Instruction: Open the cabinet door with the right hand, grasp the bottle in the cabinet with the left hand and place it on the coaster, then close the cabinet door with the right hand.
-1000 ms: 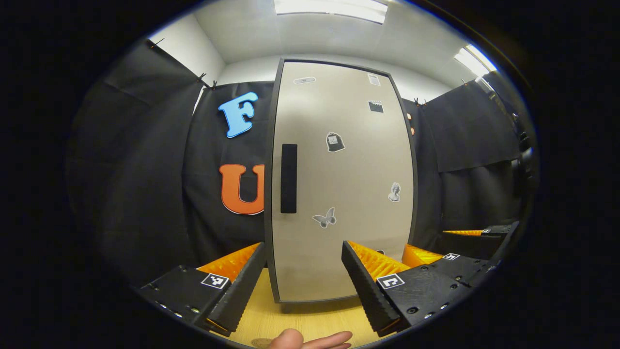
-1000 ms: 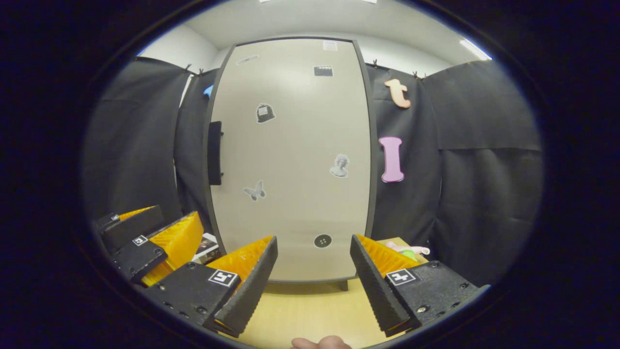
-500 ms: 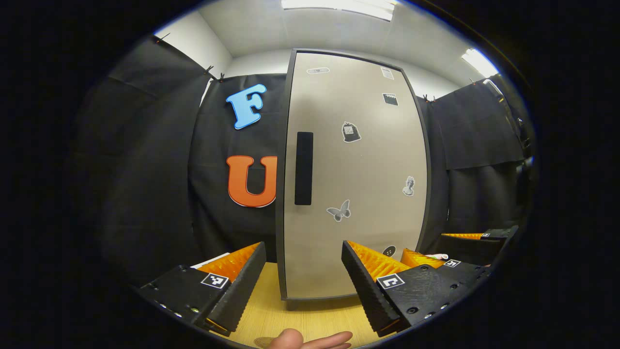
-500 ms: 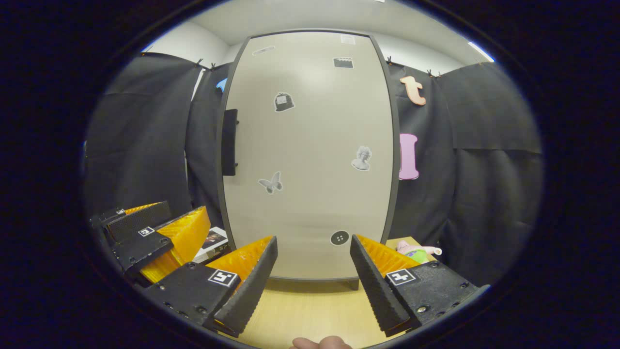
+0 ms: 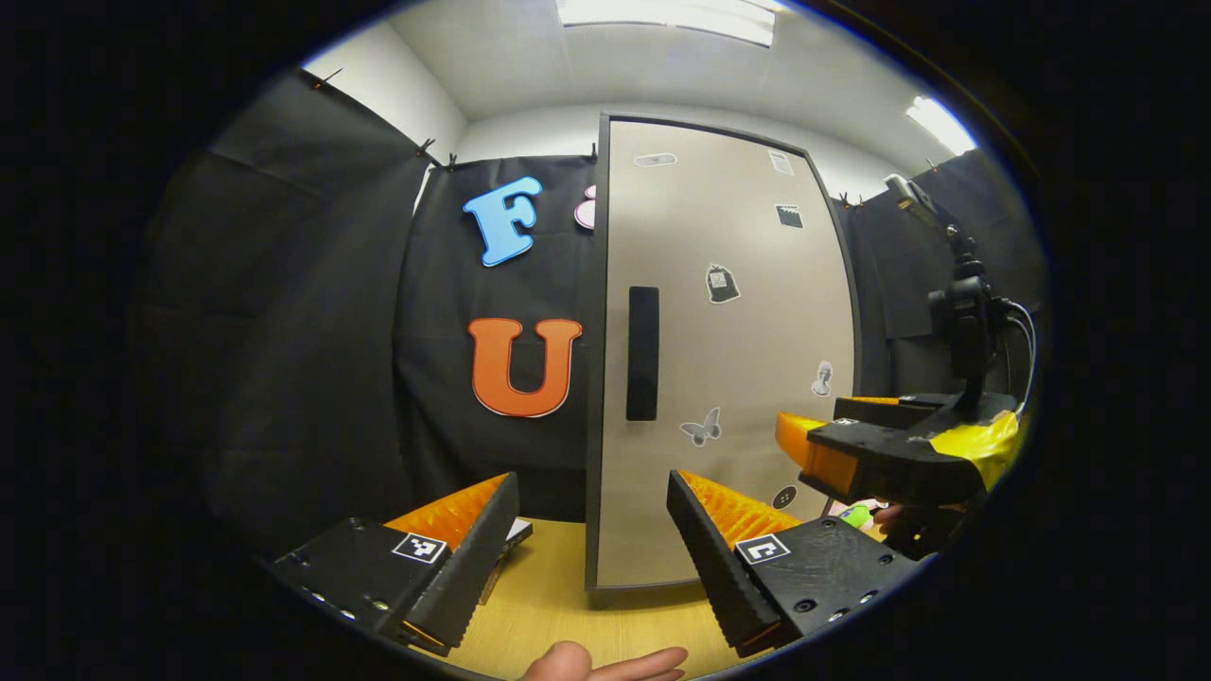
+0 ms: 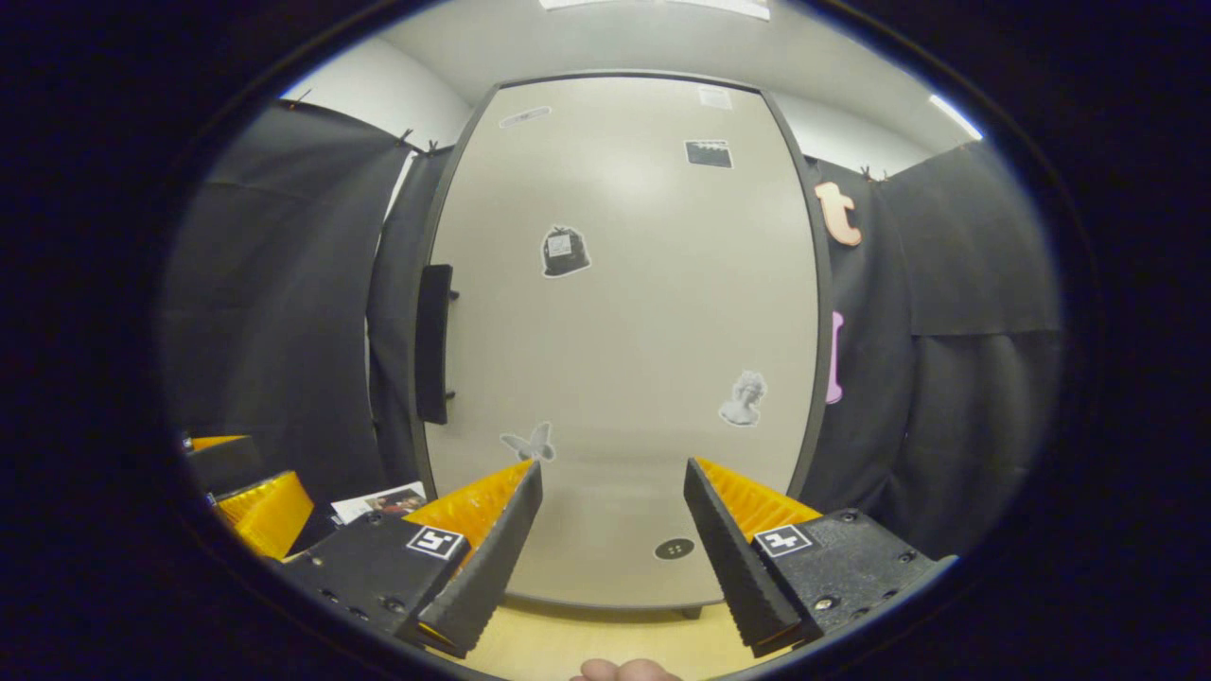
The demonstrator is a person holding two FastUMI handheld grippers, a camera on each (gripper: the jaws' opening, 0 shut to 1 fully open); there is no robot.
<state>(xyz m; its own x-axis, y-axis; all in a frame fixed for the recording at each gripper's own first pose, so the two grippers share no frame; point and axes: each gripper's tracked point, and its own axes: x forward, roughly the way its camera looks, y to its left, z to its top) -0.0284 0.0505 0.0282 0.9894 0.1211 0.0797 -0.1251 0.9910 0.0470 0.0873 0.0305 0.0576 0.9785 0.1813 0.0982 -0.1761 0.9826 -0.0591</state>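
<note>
While the tall beige cabinet door (image 6: pixel 620 331) with its dark frame and small stickers is shut, the bottle named in the task cannot be seen and is presumably behind it, and no coaster can be made out on the pale wooden table (image 5: pixel 558 605). A black vertical bar handle (image 6: pixel 434 343) sits near the door's left edge, standing off the panel on short posts. Facing the door, the right tongs (image 6: pixel 611 530) are spread wide with nothing between their fingers, aimed at the lower middle of the panel and apart from it, to the right of and below the handle. In the left gripper view the left tongs (image 5: pixel 591 544) are likewise wide open and empty, low over the table in front of the door's handle edge, with the right tongs visible off to the right beside the door. A fingertip (image 5: pixel 568 662) of the holding hand shows at the bottom edge. Judging from this, the task is at its first step, the approach to open the door. The next move would call for the right tongs to swing left and up to the handle, close around the bar, and pull the door outward, while the left tongs keep out of the door's swing.
</note>
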